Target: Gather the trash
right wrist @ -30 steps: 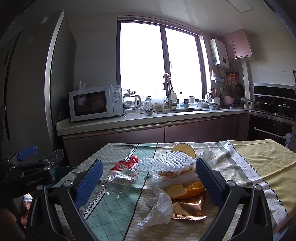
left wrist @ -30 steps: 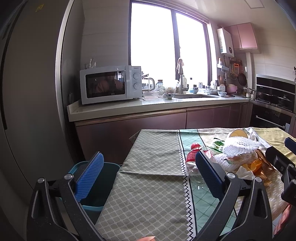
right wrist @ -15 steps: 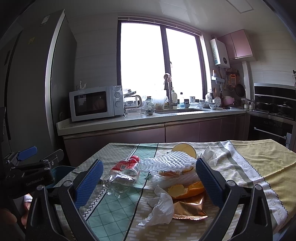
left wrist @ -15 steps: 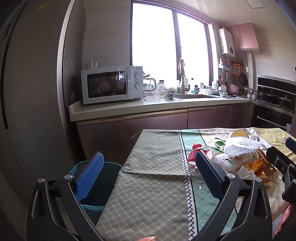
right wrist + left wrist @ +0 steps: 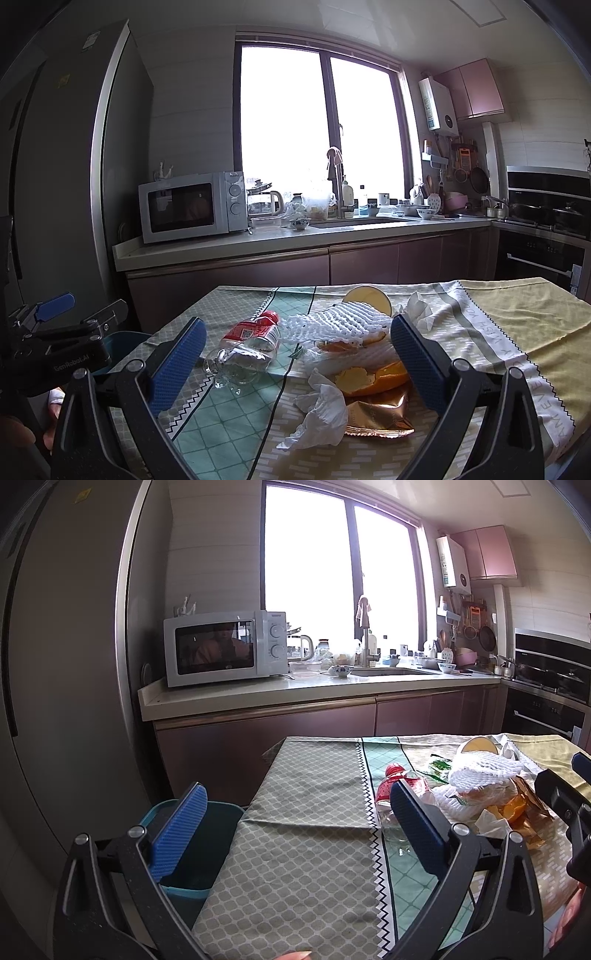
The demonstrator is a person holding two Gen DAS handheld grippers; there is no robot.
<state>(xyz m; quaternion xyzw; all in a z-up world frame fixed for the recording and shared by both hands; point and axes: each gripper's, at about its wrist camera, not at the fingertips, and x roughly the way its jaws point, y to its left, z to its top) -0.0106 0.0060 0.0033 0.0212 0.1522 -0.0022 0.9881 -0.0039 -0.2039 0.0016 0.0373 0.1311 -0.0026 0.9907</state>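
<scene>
A heap of trash lies on the table: an empty clear plastic bottle [image 5: 248, 347] with a red label, a white foam fruit net [image 5: 338, 323], crumpled white tissue [image 5: 321, 410], orange peel [image 5: 373, 376], a gold foil wrapper [image 5: 376, 417] and a tipped paper cup [image 5: 367, 298]. My right gripper [image 5: 297, 363] hovers open just in front of the heap, holding nothing. My left gripper [image 5: 295, 825] is open and empty over the table's left part, with the bottle [image 5: 397, 794] beside its right finger. A teal trash bin [image 5: 201, 845] stands on the floor at the table's left edge.
The table wears a green and yellow patterned cloth [image 5: 306, 812]. Behind it runs a kitchen counter [image 5: 295, 690] with a white microwave [image 5: 225, 648], kettle, bowls and a sink. A tall fridge [image 5: 62, 664] stands on the left, an oven [image 5: 543, 240] on the right.
Both grippers have drifted only slightly; the views have shifted a little. Nothing was picked up or let go.
</scene>
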